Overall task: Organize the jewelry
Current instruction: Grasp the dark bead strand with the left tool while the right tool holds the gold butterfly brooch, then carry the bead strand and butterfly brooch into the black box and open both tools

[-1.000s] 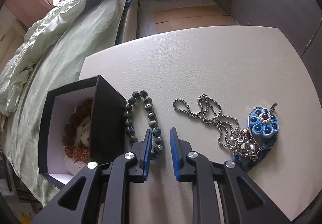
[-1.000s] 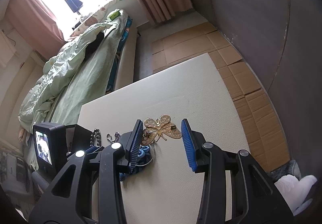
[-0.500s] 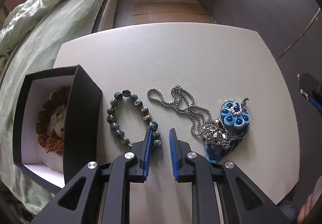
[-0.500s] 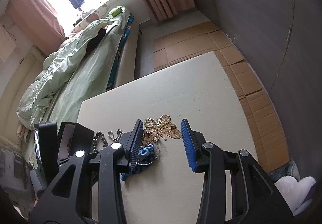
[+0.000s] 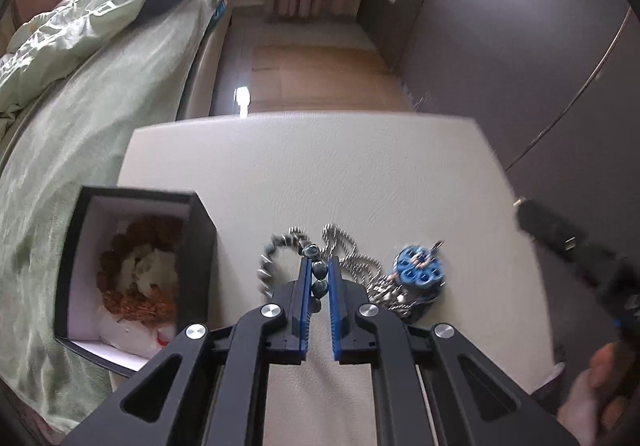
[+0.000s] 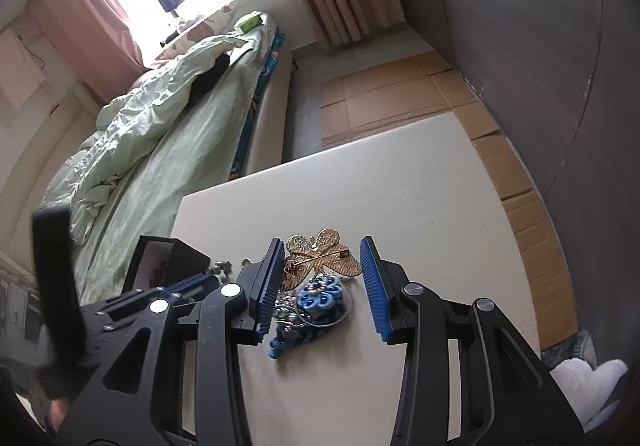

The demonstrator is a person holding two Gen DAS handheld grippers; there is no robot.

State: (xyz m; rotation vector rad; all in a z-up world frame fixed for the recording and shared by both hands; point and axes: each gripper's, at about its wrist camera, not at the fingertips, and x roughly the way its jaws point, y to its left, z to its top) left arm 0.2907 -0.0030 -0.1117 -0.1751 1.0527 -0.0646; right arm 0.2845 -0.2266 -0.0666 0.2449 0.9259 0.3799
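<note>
Two grippers here: left gripper (image 5: 319, 282) jaws have just closed, pinching the bead bracelet (image 5: 316, 278) beside the box (image 5: 200, 266), likely its destination; right gripper (image 6: 320, 282) hangs half-open, empty, over the butterfly brooch (image 6: 320, 256).

A dark beaded bracelet (image 5: 316, 278) is pinched between blue pads, its loop blurred. Beside it lie a tangled silver chain (image 5: 352, 258) and a blue flower pendant (image 5: 420, 270). A gold butterfly brooch (image 6: 320, 258) lies flat nearby. A black box (image 5: 136, 278) at the counter's left edge holds brown beads.
</note>
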